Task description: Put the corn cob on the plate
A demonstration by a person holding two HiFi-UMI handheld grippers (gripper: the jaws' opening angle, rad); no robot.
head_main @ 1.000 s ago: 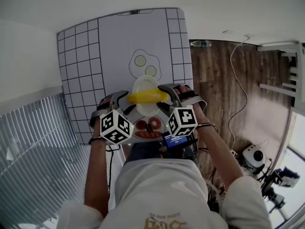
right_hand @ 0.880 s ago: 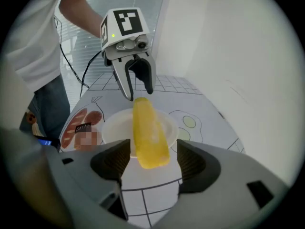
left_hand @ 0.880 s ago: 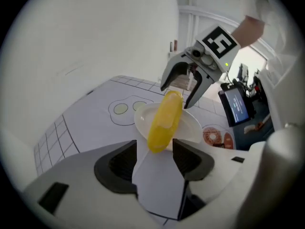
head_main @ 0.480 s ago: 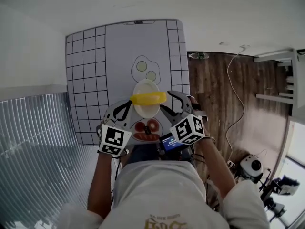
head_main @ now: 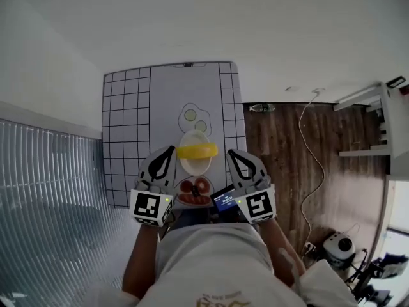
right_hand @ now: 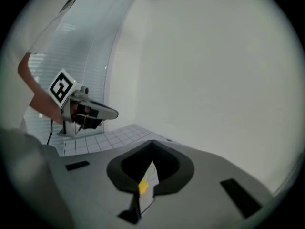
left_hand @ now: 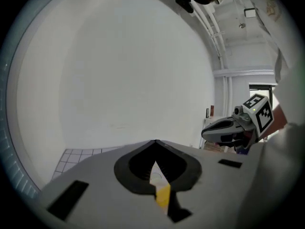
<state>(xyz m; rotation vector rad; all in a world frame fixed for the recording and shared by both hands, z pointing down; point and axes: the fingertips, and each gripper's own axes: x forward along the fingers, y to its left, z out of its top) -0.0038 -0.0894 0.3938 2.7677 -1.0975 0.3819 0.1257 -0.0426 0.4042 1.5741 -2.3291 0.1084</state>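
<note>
Left gripper (head_main: 170,151) and right gripper (head_main: 231,153) raised clear, jaws just closed empty; corn cob (head_main: 197,151) rests across plate (head_main: 195,166) (task apparently done).

From here I read the corn cob (head_main: 197,150) as smooth yellow plastic with a faint sheen, and the plate (head_main: 195,166) as smooth and white. The table mat (head_main: 169,101) looks matt. The left gripper (head_main: 170,149) and right gripper (head_main: 229,151) have matt grey plastic shells. The floor (head_main: 300,152) is dark wood, and the person's shirt (head_main: 211,261) is pale cloth.
</note>
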